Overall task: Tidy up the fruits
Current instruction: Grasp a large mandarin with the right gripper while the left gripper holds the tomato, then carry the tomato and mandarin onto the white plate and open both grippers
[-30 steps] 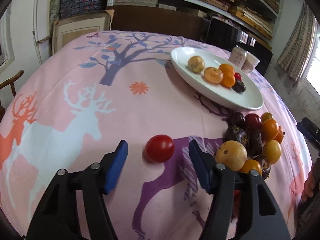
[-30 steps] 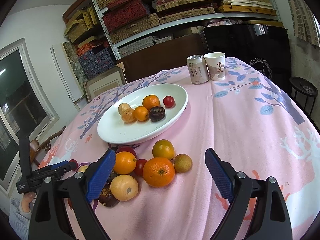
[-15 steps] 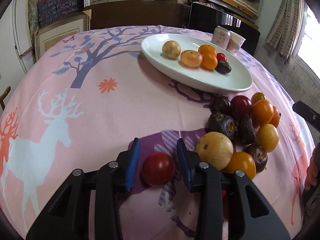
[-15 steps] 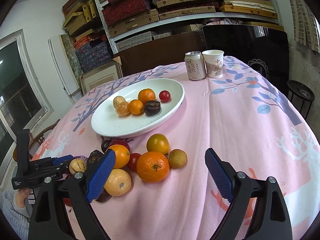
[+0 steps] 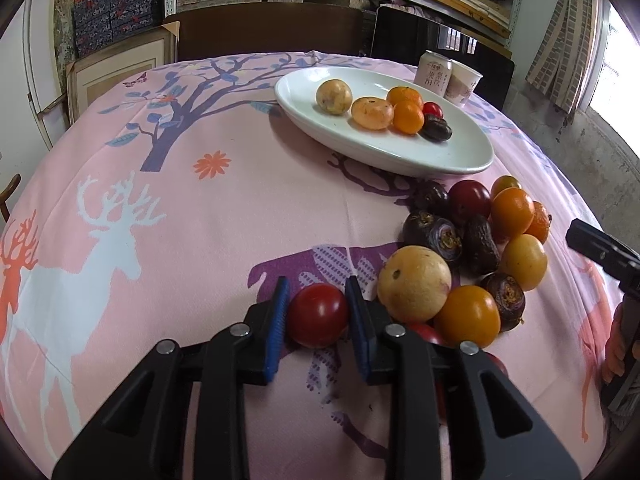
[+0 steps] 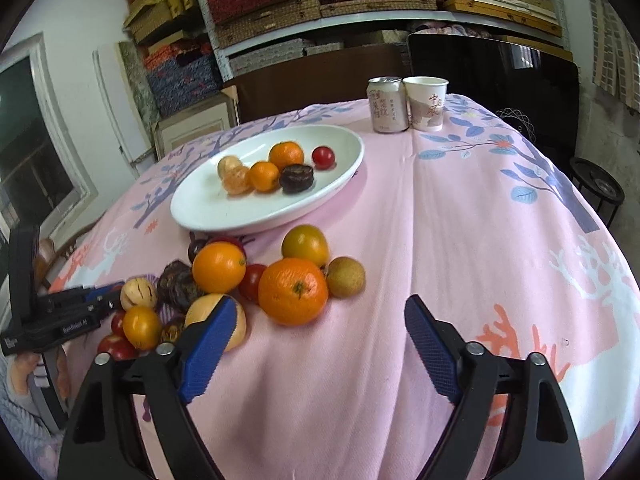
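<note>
Left hand-held gripper has closed in, blue pads pressed on either side of a red tomato sitting on the surface at the near edge of the loose fruit pile. Right hand-held gripper stands wide, its jaws just drawing in a little, nothing between them, the big orange just beyond. Further back, the white plate carries six fruits; a can and paper cup stand at the far edge.

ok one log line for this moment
left hand-held gripper: shut on red tomato | right hand-held gripper: open, holding nothing | plate: six fruits
</note>
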Demonstrator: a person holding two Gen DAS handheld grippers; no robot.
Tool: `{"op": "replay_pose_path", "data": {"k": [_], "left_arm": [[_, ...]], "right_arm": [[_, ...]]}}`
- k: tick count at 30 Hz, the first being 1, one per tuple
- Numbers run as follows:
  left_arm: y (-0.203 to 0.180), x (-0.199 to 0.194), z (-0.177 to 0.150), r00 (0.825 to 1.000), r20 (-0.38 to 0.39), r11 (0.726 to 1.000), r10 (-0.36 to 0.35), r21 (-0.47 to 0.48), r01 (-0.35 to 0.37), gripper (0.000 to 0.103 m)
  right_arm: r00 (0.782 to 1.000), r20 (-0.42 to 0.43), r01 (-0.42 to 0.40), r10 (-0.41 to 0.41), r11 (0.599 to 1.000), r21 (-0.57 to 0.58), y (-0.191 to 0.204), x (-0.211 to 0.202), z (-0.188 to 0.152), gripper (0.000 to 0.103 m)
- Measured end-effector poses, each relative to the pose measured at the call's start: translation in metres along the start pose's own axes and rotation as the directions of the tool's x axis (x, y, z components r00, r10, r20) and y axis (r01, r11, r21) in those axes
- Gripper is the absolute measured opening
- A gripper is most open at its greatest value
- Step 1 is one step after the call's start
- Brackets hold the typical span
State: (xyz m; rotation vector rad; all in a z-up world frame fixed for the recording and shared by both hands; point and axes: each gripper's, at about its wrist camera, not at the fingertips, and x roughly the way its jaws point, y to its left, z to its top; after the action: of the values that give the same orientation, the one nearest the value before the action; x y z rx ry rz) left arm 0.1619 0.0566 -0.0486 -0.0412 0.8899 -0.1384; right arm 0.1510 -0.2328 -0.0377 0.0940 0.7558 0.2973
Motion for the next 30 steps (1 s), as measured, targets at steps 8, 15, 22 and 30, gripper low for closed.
{"op": "replay_pose_path", "data": {"k": [8, 15, 22, 30], "left_arm": [[0.0, 0.0, 0.0, 1.0, -0.001, 1.0, -0.003, -0.003, 0.003, 0.028], [-0.001, 0.001, 0.0, 1.0, -0.003, 1.0, 0.0, -0.001, 0.0, 0.028], [-0.001, -0.001, -0.001, 1.0, 0.008, 1.0, -0.009, -0.007, 0.009, 0.028], [-0.009, -0.026, 0.007, 0.994, 0.11, 1.0, 0.018, 0.004, -0.019, 0.028]], "right_arm": [[0.999, -0.05, -0.003, 0.002, 1.0, -0.03, 0.005, 0.011, -0.002, 0.055], [0.996, -0.093, -0.02, 0.015, 0.998, -0.053, 0.019, 0.035, 0.008, 0.054], [0.993, -0.093, -0.07, 0.072, 0.997, 0.028, 0.008, 0.042, 0.012, 0.046], [0.996, 0.008, -0.092, 0.092, 0.996, 0.001, 0.015, 0.007, 0.008, 0.045]]}}
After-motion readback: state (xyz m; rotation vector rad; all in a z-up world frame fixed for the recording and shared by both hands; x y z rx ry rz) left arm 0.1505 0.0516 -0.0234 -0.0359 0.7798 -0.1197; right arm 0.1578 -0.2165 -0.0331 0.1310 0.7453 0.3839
